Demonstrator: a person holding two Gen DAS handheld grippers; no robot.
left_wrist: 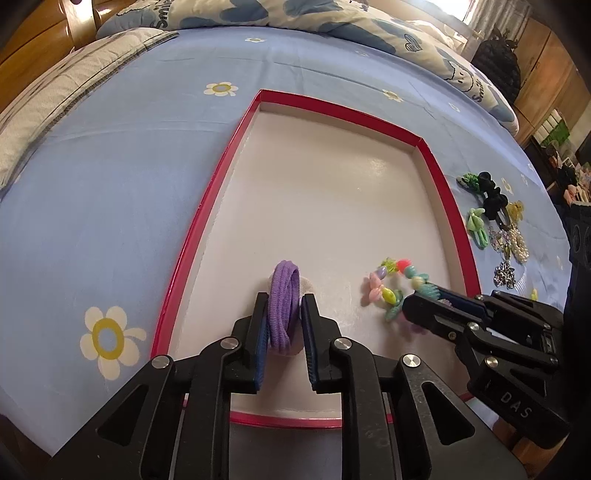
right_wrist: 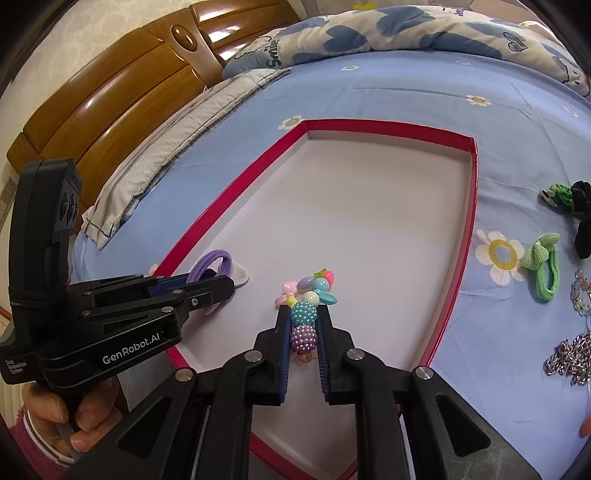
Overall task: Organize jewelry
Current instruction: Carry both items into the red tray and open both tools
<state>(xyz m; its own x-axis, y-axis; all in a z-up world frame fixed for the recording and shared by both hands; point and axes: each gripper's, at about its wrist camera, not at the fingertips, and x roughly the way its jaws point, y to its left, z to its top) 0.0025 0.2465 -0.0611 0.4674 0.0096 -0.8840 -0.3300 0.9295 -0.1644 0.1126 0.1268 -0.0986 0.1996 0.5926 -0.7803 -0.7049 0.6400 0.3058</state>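
Observation:
A shallow red-rimmed box [left_wrist: 436,166] with a white floor lies on the blue bed sheet; it also shows in the right wrist view [right_wrist: 469,229]. My left gripper [left_wrist: 283,299] is shut on a purple hair tie [left_wrist: 282,295], held upright low over the box floor near its front left; the tie also shows in the right wrist view [right_wrist: 212,262]. My right gripper [right_wrist: 303,314] is shut on a colourful bead bracelet [right_wrist: 308,295], whose far end rests on the box floor; it also shows in the left wrist view [left_wrist: 391,284].
Loose jewelry lies on the sheet right of the box: green hair ties [right_wrist: 543,266], a black hair piece [left_wrist: 491,192], a pearl string [left_wrist: 517,240], silver chains [right_wrist: 572,358]. A pillow [right_wrist: 177,147], a quilt [left_wrist: 295,14] and a wooden headboard [right_wrist: 110,92] are beyond.

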